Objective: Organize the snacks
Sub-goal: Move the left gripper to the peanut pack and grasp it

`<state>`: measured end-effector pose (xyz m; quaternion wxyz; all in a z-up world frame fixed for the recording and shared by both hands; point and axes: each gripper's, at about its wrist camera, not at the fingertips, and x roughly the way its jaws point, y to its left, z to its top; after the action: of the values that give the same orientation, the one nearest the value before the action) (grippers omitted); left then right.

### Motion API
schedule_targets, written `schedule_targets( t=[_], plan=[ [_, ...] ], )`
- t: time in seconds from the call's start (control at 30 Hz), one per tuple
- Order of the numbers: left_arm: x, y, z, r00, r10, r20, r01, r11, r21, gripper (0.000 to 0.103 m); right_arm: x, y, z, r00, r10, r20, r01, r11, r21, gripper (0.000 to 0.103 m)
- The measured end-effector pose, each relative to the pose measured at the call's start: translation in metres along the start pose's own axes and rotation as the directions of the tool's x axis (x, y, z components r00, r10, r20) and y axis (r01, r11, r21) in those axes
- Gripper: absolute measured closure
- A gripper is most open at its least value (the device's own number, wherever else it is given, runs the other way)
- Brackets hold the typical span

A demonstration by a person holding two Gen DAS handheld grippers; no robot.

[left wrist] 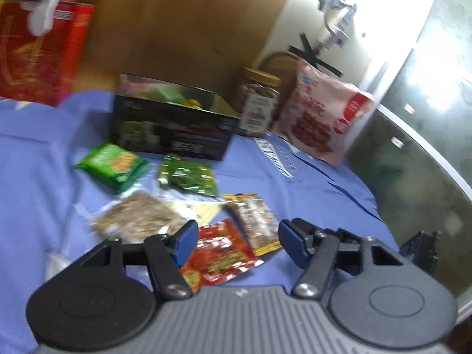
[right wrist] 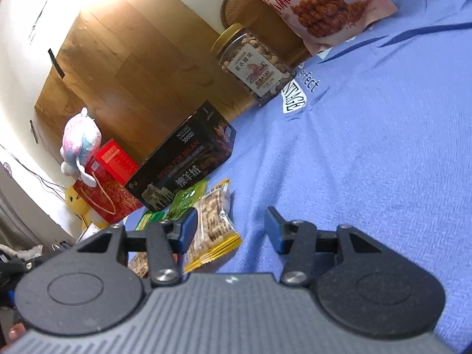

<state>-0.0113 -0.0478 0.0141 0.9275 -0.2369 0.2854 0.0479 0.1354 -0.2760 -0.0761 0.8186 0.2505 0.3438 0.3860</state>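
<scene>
Between the left gripper's [left wrist: 234,240] parted jaws, red snack packet [left wrist: 219,261], untouched.

Black box [right wrist: 188,162] reads "DESIGN FOR MILAN" and "澳羊绒". Blue cloth [right wrist: 368,147] shows "VINTAGE" and "perfect". Pink bag [right wrist: 318,3] reads "小麻花".

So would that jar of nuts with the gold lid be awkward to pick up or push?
The jar looks packed with nuts, so it is probably heavy for its size. Its round, smooth, clear wall may slip between flat pads. Standing upright on the soft blue cloth, it might tip if pushed high, then roll.
</scene>
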Motion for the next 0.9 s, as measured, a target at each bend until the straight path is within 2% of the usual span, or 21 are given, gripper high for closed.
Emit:
schedule_targets(
  t=[0.13, 0.23, 0.3, 0.37, 0.43, 0.47, 0.5, 0.53, 0.57, 0.6, 0.63, 0.67, 0.7, 0.8, 0.9],
  plan=[
    [0.039, -0.002, 0.011, 0.997, -0.046, -0.058, 0.046, 0.999, 0.001, 0.042, 0.002, 0.009, -0.001, 0.999, -0.027, -0.022, 0.026, 0.998, -0.054, 0.049],
    [0.071, 0.005, 0.020, 0.991, -0.066, -0.116, 0.062, 0.998, -0.032, 0.042, 0.002, 0.023, -0.001, 0.996, -0.074, -0.046, 0.065, 0.984, -0.168, 0.049],
    [0.088, 0.008, 0.023, 0.980, -0.116, -0.160, 0.105, 0.992, -0.071, 0.042, 0.000, 0.040, -0.007, 0.993, -0.113, -0.040, 0.093, 0.939, -0.331, 0.049],
    [0.099, 0.008, 0.024, 0.970, -0.157, -0.184, 0.144, 0.986, -0.080, 0.042, 0.000, 0.058, -0.016, 0.990, -0.136, -0.030, 0.103, 0.861, -0.499, 0.049],
    [0.110, 0.003, 0.024, 0.969, -0.141, -0.205, 0.134, 0.990, -0.049, 0.042, 0.007, 0.064, -0.020, 0.987, -0.152, -0.047, 0.098, 0.814, -0.572, 0.048],
    [0.115, 0.001, 0.023, 0.968, -0.127, -0.215, 0.120, 0.992, -0.042, 0.041, 0.013, 0.063, -0.021, 0.984, -0.161, -0.077, 0.086, 0.807, -0.585, 0.047],
    [0.121, 0.002, 0.021, 0.966, -0.123, -0.229, 0.116, 0.992, -0.046, 0.045, 0.020, 0.061, -0.021, 0.979, -0.169, -0.117, 0.069, 0.804, -0.590, 0.042],
    [0.126, 0.003, 0.018, 0.963, -0.132, -0.237, 0.122, 0.991, -0.056, 0.048, 0.023, 0.060, -0.023, 0.980, -0.164, -0.114, 0.063, 0.794, -0.605, 0.040],
    [0.126, 0.001, 0.016, 0.966, -0.127, -0.225, 0.119, 0.992, -0.047, 0.056, 0.025, 0.062, -0.027, 0.979, -0.171, -0.111, 0.064, 0.778, -0.625, 0.038],
    [0.127, -0.001, 0.015, 0.967, -0.116, -0.226, 0.112, 0.993, -0.029, 0.069, 0.026, 0.064, -0.030, 0.979, -0.180, -0.096, 0.076, 0.759, -0.646, 0.041],
    [0.129, -0.002, 0.014, 0.966, -0.110, -0.233, 0.109, 0.994, -0.017, 0.071, 0.027, 0.066, -0.032, 0.979, -0.185, -0.085, 0.084, 0.747, -0.660, 0.044],
    [0.129, -0.001, 0.014, 0.966, -0.115, -0.232, 0.112, 0.993, -0.024, 0.071, 0.027, 0.067, -0.034, 0.980, -0.184, -0.072, 0.089, 0.737, -0.670, 0.056],
    [0.128, 0.000, 0.015, 0.968, -0.110, -0.227, 0.107, 0.994, -0.028, 0.073, 0.026, 0.069, -0.035, 0.981, -0.179, -0.073, 0.085, 0.737, -0.670, 0.062],
    [0.124, 0.002, 0.019, 0.967, -0.124, -0.223, 0.120, 0.992, -0.032, 0.078, 0.025, 0.069, -0.034, 0.984, -0.163, -0.068, 0.079, 0.750, -0.656, 0.067],
    [0.112, -0.001, 0.026, 0.976, -0.125, -0.180, 0.126, 0.992, -0.007, 0.078, 0.026, 0.082, -0.036, 0.987, -0.155, -0.029, 0.093, 0.720, -0.688, 0.072]
  ],
)
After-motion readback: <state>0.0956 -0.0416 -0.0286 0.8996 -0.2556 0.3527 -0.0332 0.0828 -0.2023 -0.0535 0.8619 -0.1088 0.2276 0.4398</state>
